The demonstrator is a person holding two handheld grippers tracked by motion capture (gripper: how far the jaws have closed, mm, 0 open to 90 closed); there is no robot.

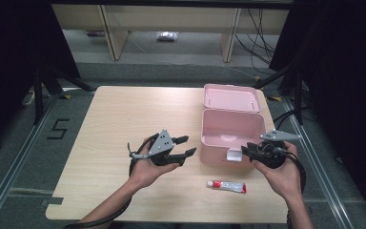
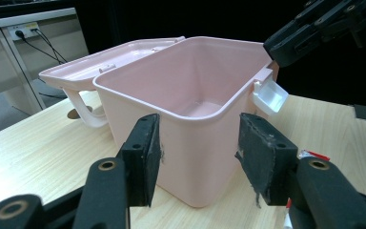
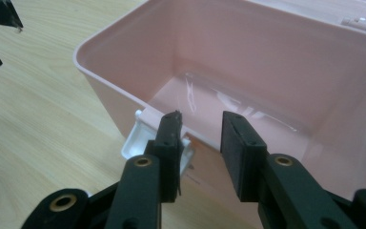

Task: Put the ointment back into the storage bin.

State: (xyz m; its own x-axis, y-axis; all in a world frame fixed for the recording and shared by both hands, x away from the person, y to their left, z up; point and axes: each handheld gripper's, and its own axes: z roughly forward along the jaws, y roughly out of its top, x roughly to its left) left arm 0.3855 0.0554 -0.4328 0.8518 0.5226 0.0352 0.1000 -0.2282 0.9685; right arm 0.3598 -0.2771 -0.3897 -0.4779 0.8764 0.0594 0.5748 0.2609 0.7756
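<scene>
One pink box [image 1: 231, 129] is seen standing open on the right half of the counter [image 1: 114, 124], its one lid [image 1: 232, 98] laid back on the far side and one white latch [image 1: 234, 155] hanging from its near wall. One small tube [image 1: 226, 186] with a red cap is laid flat on the counter near the box, just to the near side of it. Two grippers are held by two hands: the left gripper [image 1: 187, 146] is kept just left of the box, its fingers [image 2: 143, 160] spread wide with nothing between them, and the right gripper [image 1: 246, 151] is held at the box's near right corner, its fingers [image 3: 169, 148] parted over the rim beside the latch and gripping nothing. The counter is of pale wood grain. Beyond it grey floor, pale desk legs, trailing cables and black curtains at both sides are seen.
</scene>
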